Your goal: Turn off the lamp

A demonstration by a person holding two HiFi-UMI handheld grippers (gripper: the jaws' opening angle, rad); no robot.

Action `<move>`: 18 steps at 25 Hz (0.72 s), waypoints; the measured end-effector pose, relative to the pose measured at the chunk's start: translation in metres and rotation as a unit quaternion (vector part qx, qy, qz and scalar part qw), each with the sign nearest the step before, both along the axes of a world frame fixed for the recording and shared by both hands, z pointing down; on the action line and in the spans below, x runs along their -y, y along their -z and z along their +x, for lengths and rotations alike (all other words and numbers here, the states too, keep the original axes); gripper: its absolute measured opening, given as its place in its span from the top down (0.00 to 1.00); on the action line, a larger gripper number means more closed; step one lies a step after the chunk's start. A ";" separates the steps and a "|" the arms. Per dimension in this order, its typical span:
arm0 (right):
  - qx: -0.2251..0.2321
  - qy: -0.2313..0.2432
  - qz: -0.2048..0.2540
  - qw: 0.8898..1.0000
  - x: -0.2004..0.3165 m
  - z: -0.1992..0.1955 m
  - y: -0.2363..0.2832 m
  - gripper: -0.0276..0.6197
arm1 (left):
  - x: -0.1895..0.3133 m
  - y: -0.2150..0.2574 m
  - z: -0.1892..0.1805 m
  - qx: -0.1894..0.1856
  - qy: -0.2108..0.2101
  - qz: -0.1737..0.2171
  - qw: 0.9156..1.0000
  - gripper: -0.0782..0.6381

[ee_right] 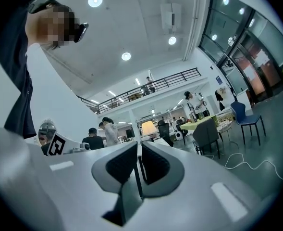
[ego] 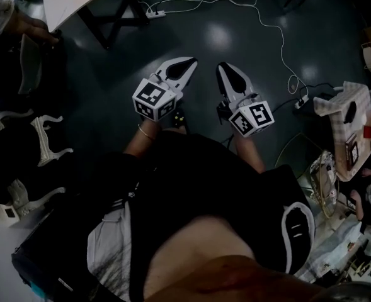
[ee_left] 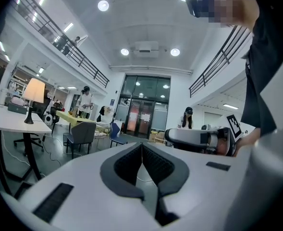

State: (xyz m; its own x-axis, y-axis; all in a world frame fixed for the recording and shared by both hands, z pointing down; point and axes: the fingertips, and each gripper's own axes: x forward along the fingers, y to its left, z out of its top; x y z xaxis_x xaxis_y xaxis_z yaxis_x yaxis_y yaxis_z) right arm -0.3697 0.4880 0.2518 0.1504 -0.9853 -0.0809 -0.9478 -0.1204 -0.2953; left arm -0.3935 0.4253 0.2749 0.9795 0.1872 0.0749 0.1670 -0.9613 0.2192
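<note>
- i see the left gripper (ego: 186, 65) and right gripper (ego: 225, 69) side by side just ahead of the person's torso, both held level over the dark floor (ego: 254, 49)
- in the left gripper view the jaws are clenched tip to tip with nothing between them; the right gripper view shows the same, pads together and empty
- a white cable (ego: 270, 27) snakes over the floor beyond the grippers
- the lamp (ee_left: 34, 96) glows on a white table (ee_left: 4, 121), well off to the left in the left gripper view; a grey chair (ee_left: 82, 134) stands past that table
- in the right gripper view i find the lamp far across the room, just above the jaw tips
- glass doors (ee_left: 143, 112) close the far end
</note>
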 end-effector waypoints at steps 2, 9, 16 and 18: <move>0.003 0.003 -0.003 1.000 0.019 0.011 -0.002 0.95 | 0.019 0.000 0.012 -0.002 0.003 -0.006 1.000 0.88; 0.006 0.013 -0.011 1.000 0.075 0.032 -0.005 0.94 | 0.069 -0.008 0.033 0.005 0.019 -0.018 1.000 0.88; -0.004 0.030 -0.026 0.999 0.113 0.047 -0.006 0.94 | 0.107 -0.014 0.042 0.004 0.040 -0.032 0.999 0.88; -0.008 0.035 -0.027 0.999 0.122 0.055 -0.004 0.94 | 0.116 -0.014 0.048 -0.002 0.050 -0.037 0.998 0.88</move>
